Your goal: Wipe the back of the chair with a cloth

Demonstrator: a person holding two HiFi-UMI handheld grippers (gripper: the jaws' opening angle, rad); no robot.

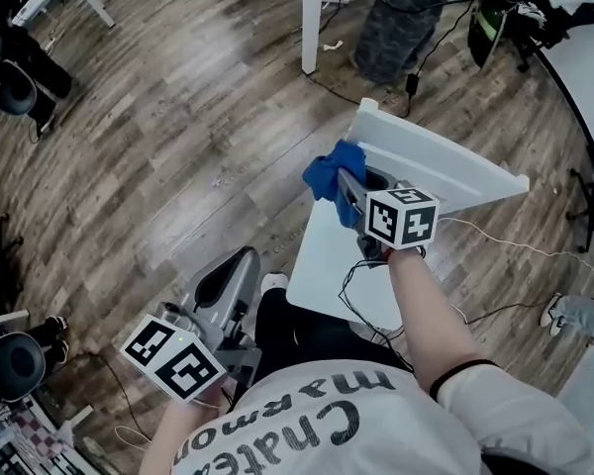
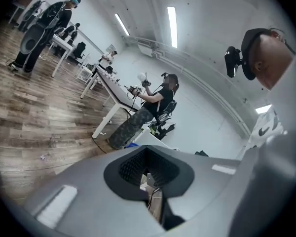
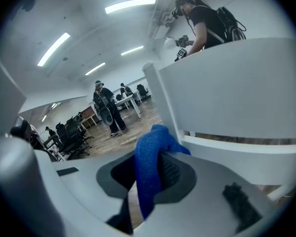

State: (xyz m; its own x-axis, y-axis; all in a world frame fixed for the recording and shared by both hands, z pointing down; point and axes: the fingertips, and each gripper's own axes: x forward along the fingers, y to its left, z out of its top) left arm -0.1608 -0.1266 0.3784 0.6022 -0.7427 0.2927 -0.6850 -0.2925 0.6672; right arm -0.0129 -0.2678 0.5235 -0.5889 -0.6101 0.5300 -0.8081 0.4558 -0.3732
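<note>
The blue cloth (image 3: 149, 167) is clamped tight in the right gripper (image 1: 351, 194) and held against one end of the white chair back (image 1: 445, 161). How much fabric actually touches it is hidden by the bunched-up wad. The left gripper (image 2: 147, 171) is held low, left of the seat (image 1: 322, 255), jaws closed on nothing, and the chair's legs are hidden under the seat.

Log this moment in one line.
right gripper: shut on blue cloth | position: at chair back | left gripper: shut, empty
</note>
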